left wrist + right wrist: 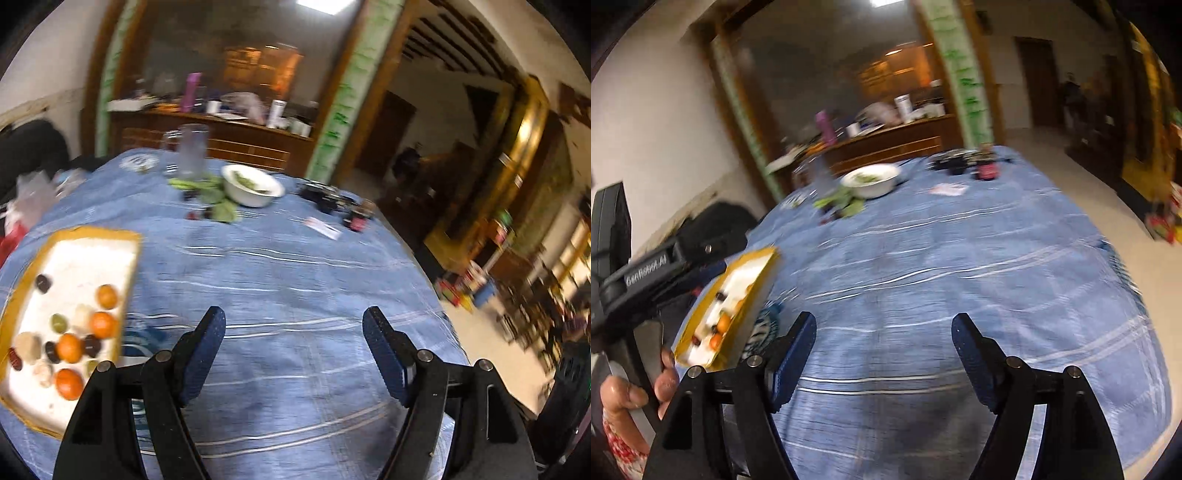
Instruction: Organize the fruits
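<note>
A yellow-rimmed white tray (88, 236) lies at the left on the blue tablecloth. It holds several oranges (69, 347), dark plums (91, 345) and pale fruits. My left gripper (295, 321) is open and empty above the cloth, right of the tray. My right gripper (884, 325) is open and empty over the cloth, with the tray (753, 291) to its left. A white bowl (255, 184) with greens stands far across the table; it also shows in the right wrist view (873, 181). Leaves and dark fruits (212, 205) lie beside it.
A clear glass jar (192, 149) stands behind the bowl. Small dark items (332, 201) and a card (321, 227) lie at the far right. The table edge drops to the floor on the right. A hand holds the other gripper's handle (646, 273) at left.
</note>
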The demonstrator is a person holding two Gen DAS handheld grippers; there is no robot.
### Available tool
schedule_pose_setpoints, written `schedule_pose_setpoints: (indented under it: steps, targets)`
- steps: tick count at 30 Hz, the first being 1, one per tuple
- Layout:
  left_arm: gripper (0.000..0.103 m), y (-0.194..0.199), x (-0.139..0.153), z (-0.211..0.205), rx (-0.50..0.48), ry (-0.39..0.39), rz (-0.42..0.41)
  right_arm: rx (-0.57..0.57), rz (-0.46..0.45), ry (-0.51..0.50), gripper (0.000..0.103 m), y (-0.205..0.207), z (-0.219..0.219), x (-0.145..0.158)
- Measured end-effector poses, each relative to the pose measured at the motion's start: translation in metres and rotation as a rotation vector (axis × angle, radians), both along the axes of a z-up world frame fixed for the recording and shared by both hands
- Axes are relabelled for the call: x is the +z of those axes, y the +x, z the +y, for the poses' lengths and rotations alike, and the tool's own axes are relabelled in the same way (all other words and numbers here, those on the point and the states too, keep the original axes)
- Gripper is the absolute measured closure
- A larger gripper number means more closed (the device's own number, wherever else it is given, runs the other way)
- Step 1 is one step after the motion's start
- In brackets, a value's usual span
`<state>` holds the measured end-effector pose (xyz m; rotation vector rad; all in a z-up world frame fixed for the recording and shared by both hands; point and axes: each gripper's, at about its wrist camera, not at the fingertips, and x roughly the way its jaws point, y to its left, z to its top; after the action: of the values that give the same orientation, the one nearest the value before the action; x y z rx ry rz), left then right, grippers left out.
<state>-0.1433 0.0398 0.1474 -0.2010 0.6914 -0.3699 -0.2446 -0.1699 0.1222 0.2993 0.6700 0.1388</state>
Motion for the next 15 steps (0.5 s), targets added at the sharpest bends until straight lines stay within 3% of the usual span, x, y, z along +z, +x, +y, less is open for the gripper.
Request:
schedule_pose_setpoints:
  steps: [7,15]
  targets:
    - [0.026,-0.018,0.005,-0.031,-0.044,0.049,-0.022,-0.083,-0.027,0.048,0.019,-0.026,-0.045,-0.003]
    - [0.021,-0.038,0.011,-0.01,0.024,0.095,-0.063,-0.036,-0.024,0.051,0.018,-0.025,-0.029,-0.009]
